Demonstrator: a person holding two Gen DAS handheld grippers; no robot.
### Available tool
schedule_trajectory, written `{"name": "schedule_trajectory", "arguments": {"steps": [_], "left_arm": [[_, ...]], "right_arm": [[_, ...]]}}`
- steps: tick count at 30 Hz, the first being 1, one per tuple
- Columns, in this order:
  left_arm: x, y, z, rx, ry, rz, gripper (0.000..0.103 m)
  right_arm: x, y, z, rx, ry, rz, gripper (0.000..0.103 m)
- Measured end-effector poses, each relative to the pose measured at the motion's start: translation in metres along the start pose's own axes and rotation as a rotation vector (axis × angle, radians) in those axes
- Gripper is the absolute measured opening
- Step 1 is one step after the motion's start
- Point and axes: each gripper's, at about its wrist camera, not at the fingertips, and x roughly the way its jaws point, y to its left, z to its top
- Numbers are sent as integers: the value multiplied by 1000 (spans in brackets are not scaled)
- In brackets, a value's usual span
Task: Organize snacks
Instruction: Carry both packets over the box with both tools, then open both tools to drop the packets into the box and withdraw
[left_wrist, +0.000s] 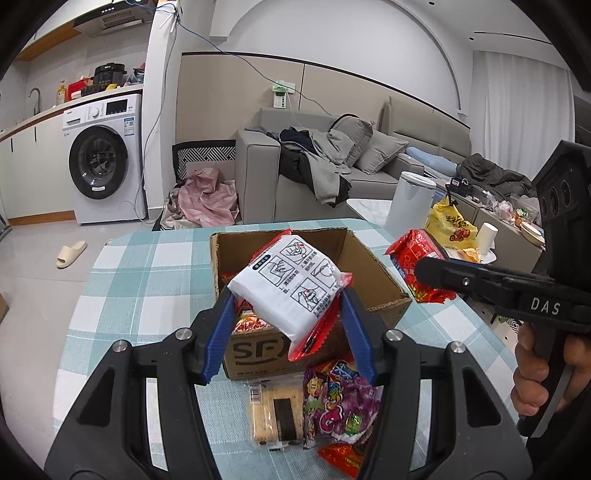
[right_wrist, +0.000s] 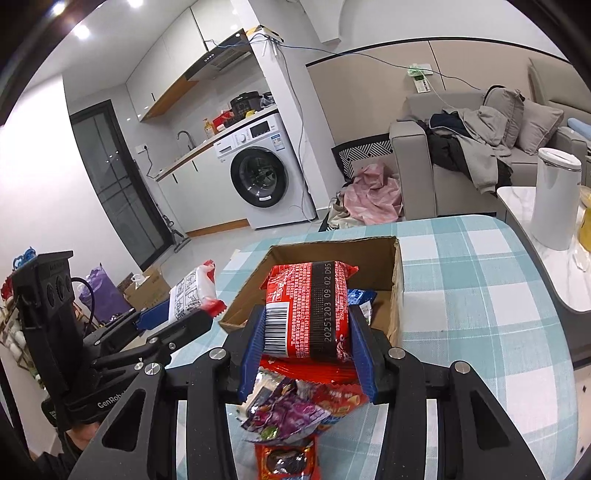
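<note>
Left tool (left_wrist: 286, 295) grips a white packet (left_wrist: 288, 286); right tool (right_wrist: 306, 325) grips a red packet (right_wrist: 308, 310) (stamped "20251203") above the SF box (left_wrist: 373, 273).

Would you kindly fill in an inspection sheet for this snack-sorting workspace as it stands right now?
Surface: table with a teal and white checked cloth.
Job's things: open cardboard box with snacks already inside; white noodle packet and red noodle packet held above it; cracker pack, purple candy bag and a red packet lie on the cloth near the box.
Clutter: yellow bag and paper cup on the side table.
Grippers: left tool shut on the white noodle packet; right tool shut on the red noodle packet.
Cables: blue cable along the wall.
Surroundings: washing machine, sofa with clothes, white bin.
</note>
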Motion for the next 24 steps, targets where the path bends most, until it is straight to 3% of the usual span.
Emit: {"name": "schedule_trajectory", "arguments": {"steps": [24], "left_arm": [[102,0,5,39,91,28,53]], "right_arm": [[57,-30,8,82,52,-12,44]]}}
